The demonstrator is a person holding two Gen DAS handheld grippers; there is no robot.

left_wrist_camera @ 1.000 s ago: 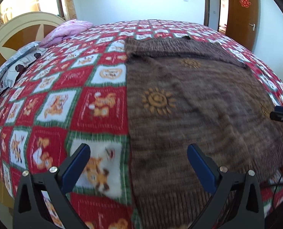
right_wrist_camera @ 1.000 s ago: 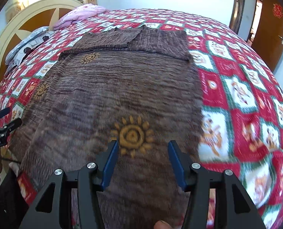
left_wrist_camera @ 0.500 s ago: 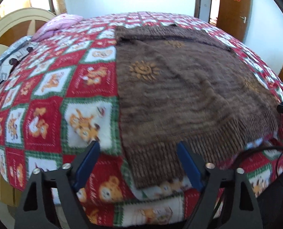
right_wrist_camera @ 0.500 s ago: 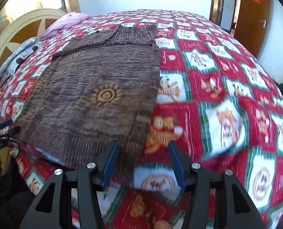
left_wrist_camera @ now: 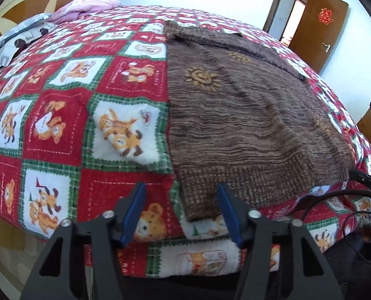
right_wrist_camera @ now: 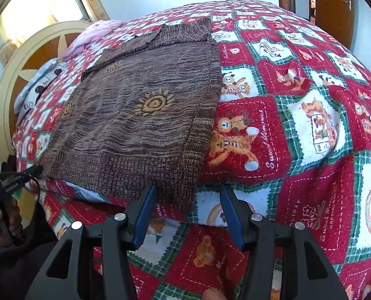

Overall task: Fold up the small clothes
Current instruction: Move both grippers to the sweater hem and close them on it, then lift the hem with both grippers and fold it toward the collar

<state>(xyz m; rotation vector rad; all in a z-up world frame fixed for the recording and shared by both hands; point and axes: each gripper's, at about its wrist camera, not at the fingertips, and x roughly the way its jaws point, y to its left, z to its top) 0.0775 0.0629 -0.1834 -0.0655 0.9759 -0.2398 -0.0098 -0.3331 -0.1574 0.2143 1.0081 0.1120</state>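
Two open tools face one brown sweater (left_wrist_camera: 247, 130) that lies flat on a bed (left_wrist_camera: 60, 130) under a red, green and white patchwork blanket.

From the left wrist view, the left tool (left_wrist_camera: 181, 213) has its blue fingers (left_wrist_camera: 135, 212) spread apart with nothing between them. It hangs at the near edge of the bed, and the sweater's near left hem corner sits just ahead, between the two fingers but not touched. The sweater runs away from the tool, its long axis going from the ribbed hem near the person to the collar at the far end. The sleeves look folded across the far part. Pillows (left_wrist_camera: 85, 6) lie far left, a wooden door (left_wrist_camera: 320, 22) far right.

From the right wrist view, the right tool (right_wrist_camera: 187, 217) is likewise spread apart and empty. The sweater (right_wrist_camera: 140, 115) lies ahead and to the left, its near right hem corner just beyond the left finger. The other tool (right_wrist_camera: 13, 185) shows at the far left, beside the opposite corner.

Each tool seems nearest its own hem corner, so a lift of the hem toward the collar would likely suit both.
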